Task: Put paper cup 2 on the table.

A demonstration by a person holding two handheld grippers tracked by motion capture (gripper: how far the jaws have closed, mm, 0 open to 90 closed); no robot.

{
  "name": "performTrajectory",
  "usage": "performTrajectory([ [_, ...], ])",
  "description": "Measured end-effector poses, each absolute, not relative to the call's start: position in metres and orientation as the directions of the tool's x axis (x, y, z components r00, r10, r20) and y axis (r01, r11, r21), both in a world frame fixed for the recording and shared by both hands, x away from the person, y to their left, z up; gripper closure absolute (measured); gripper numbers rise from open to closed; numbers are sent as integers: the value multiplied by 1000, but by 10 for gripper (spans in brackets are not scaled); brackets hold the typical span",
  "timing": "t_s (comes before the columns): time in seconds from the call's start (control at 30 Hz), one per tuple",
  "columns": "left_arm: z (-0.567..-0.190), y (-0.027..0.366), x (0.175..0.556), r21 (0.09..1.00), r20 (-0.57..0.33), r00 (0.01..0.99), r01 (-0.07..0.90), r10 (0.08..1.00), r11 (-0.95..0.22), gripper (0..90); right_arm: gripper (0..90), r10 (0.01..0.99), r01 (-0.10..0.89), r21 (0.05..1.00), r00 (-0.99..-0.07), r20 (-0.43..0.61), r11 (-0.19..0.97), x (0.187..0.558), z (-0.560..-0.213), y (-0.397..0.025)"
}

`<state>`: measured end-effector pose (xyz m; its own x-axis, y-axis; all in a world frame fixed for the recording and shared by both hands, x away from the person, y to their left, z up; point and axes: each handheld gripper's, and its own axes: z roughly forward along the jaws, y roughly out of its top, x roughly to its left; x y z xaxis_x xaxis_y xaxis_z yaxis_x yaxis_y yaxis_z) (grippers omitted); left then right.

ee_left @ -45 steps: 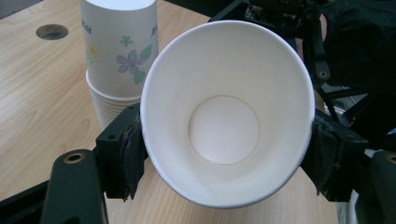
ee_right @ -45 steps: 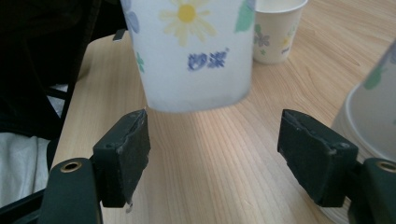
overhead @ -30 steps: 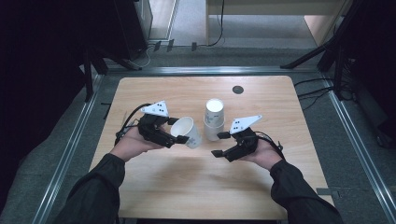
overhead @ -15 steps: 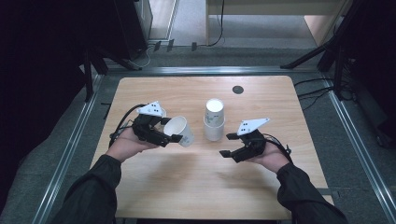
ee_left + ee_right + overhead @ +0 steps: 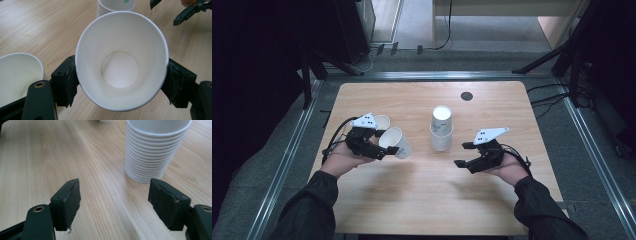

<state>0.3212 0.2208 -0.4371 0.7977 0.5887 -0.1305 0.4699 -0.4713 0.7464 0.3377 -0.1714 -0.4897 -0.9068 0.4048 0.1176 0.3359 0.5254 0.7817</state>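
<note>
Wooden table (image 5: 422, 200) under dark surroundings, grey floor and metal rails around it.

Held paper cup (image 5: 396, 142): clamped across its wall by the left gripper (image 5: 379, 150), tilted on its side, mouth toward that gripper's camera. In the left gripper view the cup (image 5: 122, 58) sits between both pads, empty, slightly squeezed oval. It is off the table surface, left of the cup stack (image 5: 441, 129) and apart from it.

Change: a second ago the held cup was close beside the stack; half a second ago it had moved left; now it is further left and nearer a single cup (image 5: 381, 122) standing upright on the table just behind the left gripper. That single cup shows at the left edge of the left gripper view (image 5: 18, 72). Reads as one cup pulled off the stack and carried over to be set down near the first one.

Right gripper (image 5: 469, 156): jaws apart, holding nothing. It was near the stack base a second ago and has drawn back to the right and toward the person. In the right gripper view the stack (image 5: 152, 150) stands ahead, right of centre, not touched.

Judgement: separation done, placement of the second cup is next; the stack looks steady unaided.

Small dark round spot (image 5: 467, 96) on the far table side, not involved.
</note>
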Motion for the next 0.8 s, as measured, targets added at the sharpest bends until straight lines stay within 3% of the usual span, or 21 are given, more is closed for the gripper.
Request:
performTrajectory([
  [0.8, -461, 261, 310, 733, -121, 706, 538, 698, -417, 244, 262, 443, 371, 770, -887, 128, 520, 346, -499, -189],
])
